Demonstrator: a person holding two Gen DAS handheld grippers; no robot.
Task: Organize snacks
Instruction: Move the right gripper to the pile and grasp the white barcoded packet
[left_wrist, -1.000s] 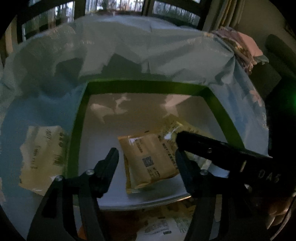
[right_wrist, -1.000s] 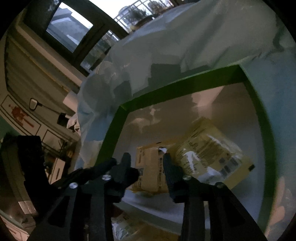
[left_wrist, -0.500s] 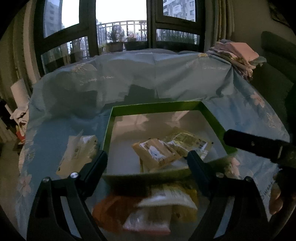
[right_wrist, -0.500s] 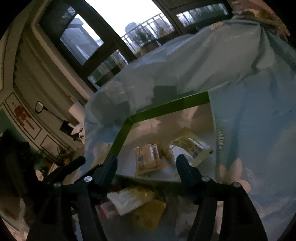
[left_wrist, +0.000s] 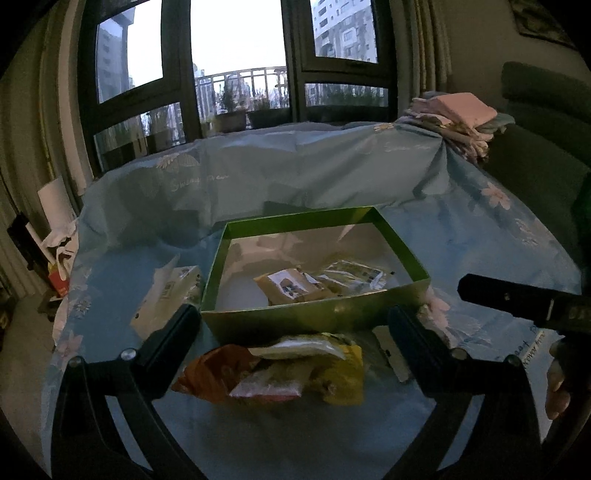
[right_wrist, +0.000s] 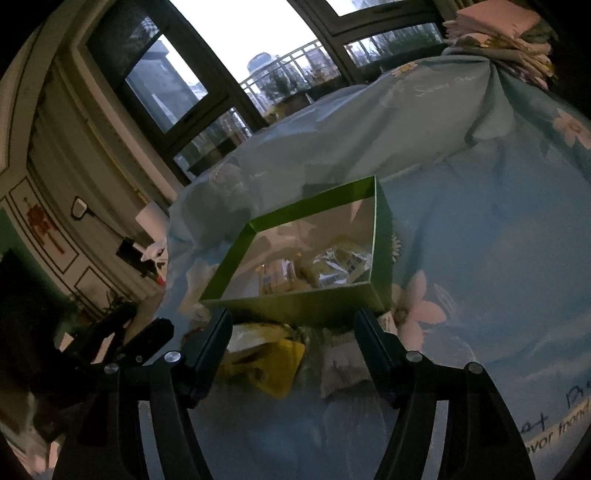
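A green box (left_wrist: 314, 317) stands on the blue floral cloth and holds a tan packet (left_wrist: 291, 288) and a shiny yellowish packet (left_wrist: 351, 275). In front of its near wall lies a loose pile: an orange packet (left_wrist: 214, 373), a yellow packet (left_wrist: 340, 373) and a pale one (left_wrist: 269, 384). My left gripper (left_wrist: 293, 321) hovers over this pile, jaws opening wide, nothing between them. The right gripper (right_wrist: 292, 319) is open and empty above the yellow packet (right_wrist: 273, 365) and a white packet (right_wrist: 341, 365), near the box (right_wrist: 306, 302).
A pale packet (left_wrist: 166, 299) lies left of the box and a white one (left_wrist: 391, 350) at its right front corner. Folded cloths (left_wrist: 454, 114) are stacked at the far right. A dark sofa (left_wrist: 535, 147) is behind them. Windows line the back.
Both grippers have drawn back out of the box, risen and opened wider. The two packets stay inside the box. The pile in front of the box has come into view.
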